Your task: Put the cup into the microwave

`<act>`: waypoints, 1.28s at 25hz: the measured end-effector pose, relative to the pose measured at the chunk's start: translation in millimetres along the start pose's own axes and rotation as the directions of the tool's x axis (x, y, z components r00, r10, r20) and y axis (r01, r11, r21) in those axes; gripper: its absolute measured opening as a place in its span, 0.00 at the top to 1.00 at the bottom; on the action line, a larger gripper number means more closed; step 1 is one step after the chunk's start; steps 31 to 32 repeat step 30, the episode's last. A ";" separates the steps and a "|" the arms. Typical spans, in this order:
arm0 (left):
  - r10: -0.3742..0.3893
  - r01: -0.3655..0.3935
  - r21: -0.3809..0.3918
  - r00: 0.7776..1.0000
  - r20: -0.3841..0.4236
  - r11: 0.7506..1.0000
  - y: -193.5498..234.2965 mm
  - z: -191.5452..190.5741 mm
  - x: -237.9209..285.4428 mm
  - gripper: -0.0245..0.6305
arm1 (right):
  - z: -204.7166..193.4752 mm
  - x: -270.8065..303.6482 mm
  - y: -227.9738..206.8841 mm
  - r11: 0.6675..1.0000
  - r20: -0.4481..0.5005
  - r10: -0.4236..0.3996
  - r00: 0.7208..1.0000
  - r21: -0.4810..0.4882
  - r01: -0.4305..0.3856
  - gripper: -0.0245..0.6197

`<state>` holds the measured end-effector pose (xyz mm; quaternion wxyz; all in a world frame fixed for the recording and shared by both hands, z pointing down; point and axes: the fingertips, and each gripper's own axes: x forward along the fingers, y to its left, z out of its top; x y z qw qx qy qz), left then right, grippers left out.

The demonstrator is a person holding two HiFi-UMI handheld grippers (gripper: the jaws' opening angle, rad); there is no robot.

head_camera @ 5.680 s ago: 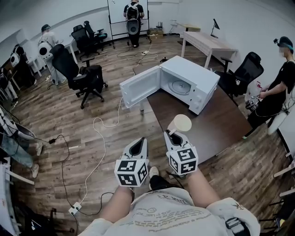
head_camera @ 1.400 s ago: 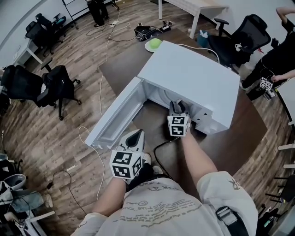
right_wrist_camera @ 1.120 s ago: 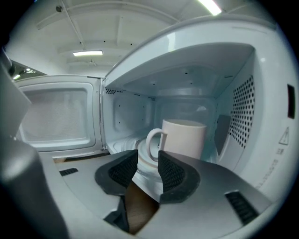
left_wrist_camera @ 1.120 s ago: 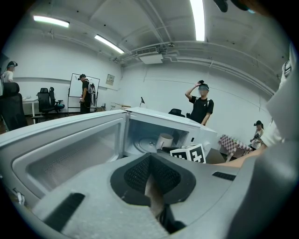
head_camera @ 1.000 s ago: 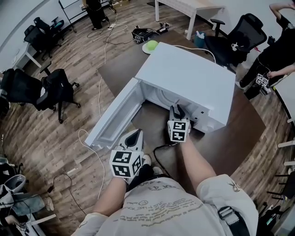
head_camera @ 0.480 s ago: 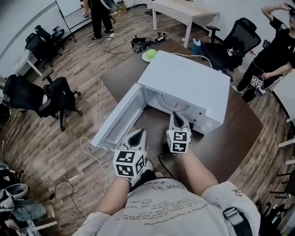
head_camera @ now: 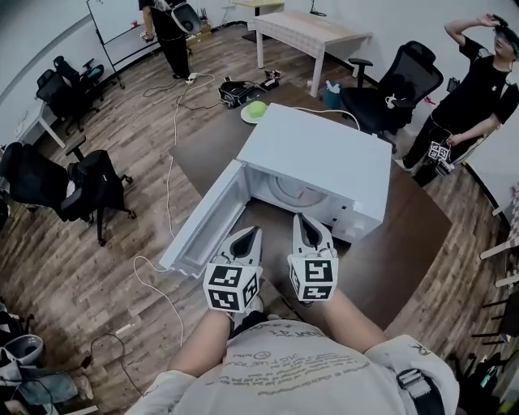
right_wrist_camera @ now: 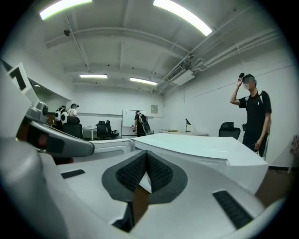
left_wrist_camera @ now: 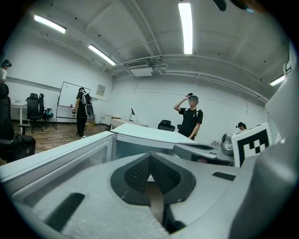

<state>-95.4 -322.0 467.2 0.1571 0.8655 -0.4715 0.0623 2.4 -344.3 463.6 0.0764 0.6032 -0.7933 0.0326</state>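
The white microwave (head_camera: 316, 158) stands on the brown table (head_camera: 397, 235) with its door (head_camera: 203, 223) swung open to the left. Only the front of its cavity shows, with a pale turntable (head_camera: 285, 191); the cup shows in no view. My right gripper (head_camera: 304, 220) hangs shut and empty just outside the cavity's mouth, above the table. My left gripper (head_camera: 250, 235) is beside it, shut and empty, near the door's inner side. In the left gripper view the left gripper (left_wrist_camera: 149, 161) looks over the microwave's top (left_wrist_camera: 145, 135). The right gripper (right_wrist_camera: 145, 158) does the same.
A green object (head_camera: 256, 110) lies on the table behind the microwave. Black office chairs (head_camera: 85, 190) (head_camera: 389, 89) stand round the table, and cables (head_camera: 166, 203) run over the wooden floor. One person (head_camera: 474, 81) stands at the right, another (head_camera: 166, 24) at the back.
My right gripper has drawn back out of the microwave's mouth and risen, with its jaws closed on nothing. The left gripper has risen a little. The head view has lifted.
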 end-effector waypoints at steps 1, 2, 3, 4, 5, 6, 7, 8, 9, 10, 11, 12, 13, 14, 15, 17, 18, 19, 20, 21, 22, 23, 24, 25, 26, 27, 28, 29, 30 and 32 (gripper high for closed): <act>-0.009 0.009 0.001 1.000 0.002 1.000 -2.2 2.2 1.5 0.94 | 4.1 -6.9 0.1 1.000 -0.001 -0.006 1.000 0.001 0.006 0.94; -0.017 0.017 0.000 1.000 0.003 1.000 -4.1 3.7 2.6 0.94 | 7.4 -13.5 0.2 1.000 -0.004 -0.010 1.000 0.001 0.010 0.94; -0.024 0.024 0.000 1.000 0.005 1.000 -5.6 5.2 4.2 0.94 | 9.7 -18.7 -0.2 1.000 -0.008 -0.013 1.000 0.002 0.013 0.94; -0.032 0.032 0.001 0.999 0.007 0.999 -6.8 6.9 6.5 0.94 | 10.9 -22.1 -1.3 1.000 -0.013 -0.017 1.000 0.005 0.017 0.94; -0.039 0.039 0.002 0.999 0.008 0.999 -7.9 8.1 9.0 0.94 | 10.5 -24.4 -2.9 1.000 -0.019 -0.021 1.000 0.009 0.022 0.94; -0.046 0.046 0.003 0.999 0.008 0.999 -9.3 8.6 11.1 0.94 | 8.7 -26.1 -4.7 1.000 -0.026 -0.026 0.999 0.014 0.026 0.94; -0.052 0.052 0.004 0.999 0.007 0.999 -10.9 8.5 12.8 0.94 | 6.4 -27.8 -6.3 0.999 -0.032 -0.030 0.999 0.019 0.031 0.94; -0.058 0.058 0.007 0.998 0.006 0.998 -12.4 8.6 14.1 0.94 | 4.6 -29.1 -7.7 0.999 -0.035 -0.034 0.999 0.023 0.035 0.94; -0.064 0.064 0.010 0.998 0.005 0.998 -13.8 9.2 15.3 0.94 | 3.9 -30.1 -9.2 0.999 -0.035 -0.038 0.999 0.025 0.039 0.94; -0.070 0.070 0.012 0.998 0.005 0.998 -14.8 10.1 16.4 0.94 | 4.2 -30.8 -10.5 0.999 -0.034 -0.042 0.999 0.026 0.043 0.94; -0.074 0.074 0.014 0.997 0.005 0.997 -15.4 11.2 17.3 0.94 | 4.9 -31.1 -11.7 0.999 -0.031 -0.047 0.998 0.025 0.048 0.94; -0.077 0.077 0.015 0.997 0.005 0.997 -15.4 12.3 18.0 0.94 | 5.8 -30.9 -12.5 0.998 -0.028 -0.052 0.998 0.022 0.053 0.94; -0.079 0.079 0.017 0.997 0.004 0.997 -15.0 13.2 18.5 0.94 | 6.6 -30.2 -12.8 0.998 -0.025 -0.056 0.998 0.017 0.057 0.94; -0.081 0.081 0.019 0.997 0.002 0.997 -14.4 13.9 18.8 0.94 | 7.4 -29.3 -12.6 0.998 -0.022 -0.059 0.998 0.012 0.060 0.94; -0.083 0.083 0.020 0.997 0.001 0.996 -13.9 14.6 18.9 0.94 | 7.9 -28.3 -12.1 0.998 -0.021 -0.061 0.998 0.009 0.061 0.94; -0.087 0.087 0.024 0.996 -0.001 0.996 -13.4 15.8 19.3 0.94 | 8.0 -27.2 -11.6 0.998 -0.022 -0.062 0.998 0.011 0.062 0.94; -0.088 0.088 0.025 0.996 -0.003 0.996 -13.2 16.1 19.7 0.94 | 7.7 -26.8 -11.6 0.998 -0.024 -0.062 0.998 0.013 0.062 0.94; -0.089 0.090 0.025 0.996 -0.004 0.996 -12.9 16.1 20.3 0.94 | 7.0 -26.3 -11.6 0.998 -0.025 -0.062 0.998 0.015 0.062 0.94; -0.091 0.091 0.025 0.996 -0.006 0.996 -12.5 15.9 21.0 0.94 | 6.2 -25.8 -11.6 0.998 -0.027 -0.061 0.998 0.017 0.062 0.94; -0.091 0.092 0.025 0.996 -0.008 0.995 -11.9 15.4 21.6 0.94 | 5.4 -25.1 -11.4 0.998 -0.028 -0.060 0.998 0.019 0.060 0.94; -0.092 0.093 0.025 0.996 -0.011 0.995 -11.2 15.0 22.1 0.94 | 4.8 -24.5 -11.0 0.998 -0.030 -0.058 0.998 0.021 0.059 0.94; -0.093 0.094 0.024 0.996 -0.013 0.995 -10.5 14.5 22.5 0.94 | 4.4 -23.9 -10.7 0.998 -0.031 -0.057 0.998 0.023 0.058 0.94; -0.094 0.095 0.024 0.995 -0.015 0.995 -9.7 14.1 22.9 0.94 | 4.0 -23.3 -10.3 0.998 -0.031 -0.058 0.998 0.025 0.058 0.94; -0.096 0.096 0.025 0.995 -0.017 0.995 -8.9 13.6 23.4 0.94 | 3.8 -22.6 -9.9 0.998 -0.031 -0.058 0.998 0.026 0.059 0.94; -0.097 0.098 0.025 0.995 -0.019 0.995 -8.3 13.0 23.9 0.94 | 3.5 -21.8 -9.6 0.998 -0.030 -0.058 0.998 0.027 0.059 0.94; -0.099 0.099 0.025 0.995 -0.020 0.995 -7.8 12.5 24.5 0.94 | 3.1 -20.9 -9.5 0.998 -0.029 -0.058 0.998 0.028 0.059 0.94; -0.100 0.100 0.025 0.995 -0.022 0.995 -7.3 11.9 25.2 0.94 | 2.6 -20.1 -9.3 0.998 -0.029 -0.058 0.998 0.028 0.059 0.94; -0.101 0.101 0.025 0.995 -0.023 0.995 -7.0 11.4 25.7 0.94 | 2.1 -19.4 -9.2 0.998 -0.030 -0.058 0.998 0.028 0.059 0.94; -0.102 0.102 0.024 0.995 -0.024 0.994 -6.7 10.8 26.3 0.94 | 1.5 -18.8 -9.2 0.998 -0.030 -0.058 0.998 0.029 0.059 0.94; -0.102 0.102 0.024 0.995 -0.024 0.994 -6.7 10.8 26.3 0.94 | 1.5 -18.8 -9.2 0.998 -0.030 -0.058 0.998 0.029 0.059 0.94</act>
